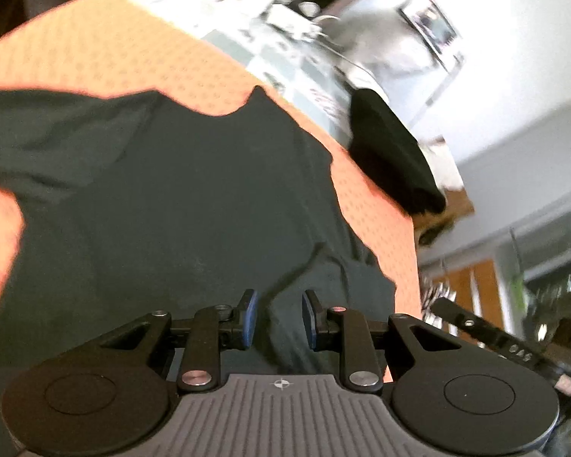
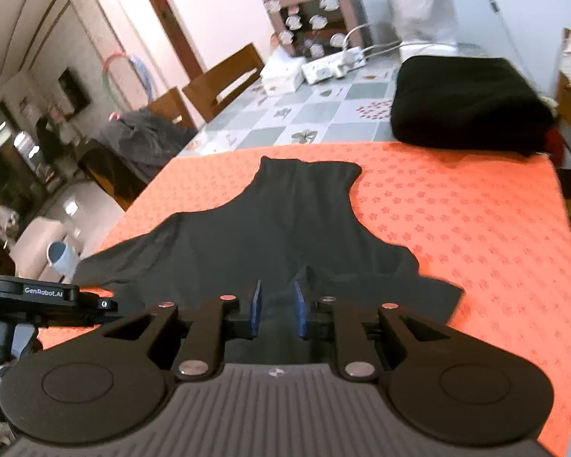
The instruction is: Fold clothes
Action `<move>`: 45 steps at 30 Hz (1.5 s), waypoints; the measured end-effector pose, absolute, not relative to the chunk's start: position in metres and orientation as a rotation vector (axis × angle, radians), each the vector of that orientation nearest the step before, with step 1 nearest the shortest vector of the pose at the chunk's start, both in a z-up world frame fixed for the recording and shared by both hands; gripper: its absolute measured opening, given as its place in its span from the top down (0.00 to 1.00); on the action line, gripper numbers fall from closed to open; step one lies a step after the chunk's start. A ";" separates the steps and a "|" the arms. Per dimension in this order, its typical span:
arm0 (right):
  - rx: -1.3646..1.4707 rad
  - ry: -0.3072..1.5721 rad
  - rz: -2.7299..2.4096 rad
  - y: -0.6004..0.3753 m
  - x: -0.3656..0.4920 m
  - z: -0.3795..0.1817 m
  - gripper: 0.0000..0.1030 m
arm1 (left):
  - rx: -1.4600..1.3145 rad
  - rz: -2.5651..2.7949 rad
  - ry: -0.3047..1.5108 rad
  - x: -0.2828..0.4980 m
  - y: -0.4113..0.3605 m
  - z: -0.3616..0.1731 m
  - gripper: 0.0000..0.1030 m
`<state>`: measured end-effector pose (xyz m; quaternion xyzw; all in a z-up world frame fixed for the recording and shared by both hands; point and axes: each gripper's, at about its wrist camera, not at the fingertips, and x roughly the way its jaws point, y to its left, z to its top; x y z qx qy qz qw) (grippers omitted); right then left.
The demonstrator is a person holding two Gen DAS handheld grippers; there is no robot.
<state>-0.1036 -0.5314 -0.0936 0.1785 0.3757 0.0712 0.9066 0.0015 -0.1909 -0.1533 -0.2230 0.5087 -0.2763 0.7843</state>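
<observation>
Garment (image 2: pixel 285 224), dark grey-green, lies spread and wrinkled on orange cloth (image 2: pixel 456 205) covering the table's near end. Right gripper (image 2: pixel 278 310) hovers at its near edge, blue pads parted, fabric between but unpinched. Left gripper (image 1: pixel 279 318) likewise released over it. Beyond: folded black pile (image 2: pixel 468 106), white power strip (image 2: pixel 333 64).

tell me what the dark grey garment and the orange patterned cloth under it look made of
Dark grey garment: soft matte knit, probably cotton jersey; it lies limp with gentle wrinkles and no sheen. Orange patterned cloth: a woven tablecloth, cotton or polyester, matte, with a small repeated flower motif; the exact fibre cannot be told.
</observation>
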 end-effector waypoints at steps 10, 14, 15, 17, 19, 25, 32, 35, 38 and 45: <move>0.260 0.849 0.036 -0.443 -0.208 -0.116 0.73 | -0.220 -0.736 1.052 -0.024 -0.142 -0.131 0.56; 0.187 0.874 0.011 -0.404 -0.238 -0.129 0.68 | -0.121 -0.760 1.011 -0.034 -0.131 -0.130 0.44; 0.160 0.879 0.011 -0.394 -0.242 -0.134 0.66 | -0.113 -0.767 1.001 -0.037 -0.127 -0.129 0.39; 0.101 0.892 0.009 -0.375 -0.248 -0.143 0.66 | -0.097 -0.773 0.982 -0.043 -0.121 -0.127 0.35; 0.033 0.910 0.005 -0.361 -0.250 -0.152 0.66 | -0.082 -0.765 0.966 -0.049 -0.117 -0.126 0.32; -0.120 0.925 -0.013 -0.341 -0.256 -0.171 0.80 | -0.044 -0.731 0.929 -0.067 -0.102 -0.123 0.31; -0.129 0.876 0.007 -0.336 -0.269 -0.158 0.93 | -0.049 -0.662 0.894 -0.086 -0.090 -0.114 0.31; -0.099 0.899 0.039 -0.338 -0.273 -0.159 0.91 | -0.038 -0.649 0.884 -0.094 -0.087 -0.114 0.31; -0.053 0.889 0.036 -0.342 -0.287 -0.161 0.84 | -0.024 -0.632 0.881 -0.100 -0.086 -0.117 0.31; 0.065 0.883 -0.119 -0.377 -0.339 -0.162 0.75 | 0.017 -0.606 0.863 -0.114 -0.080 -0.127 0.31</move>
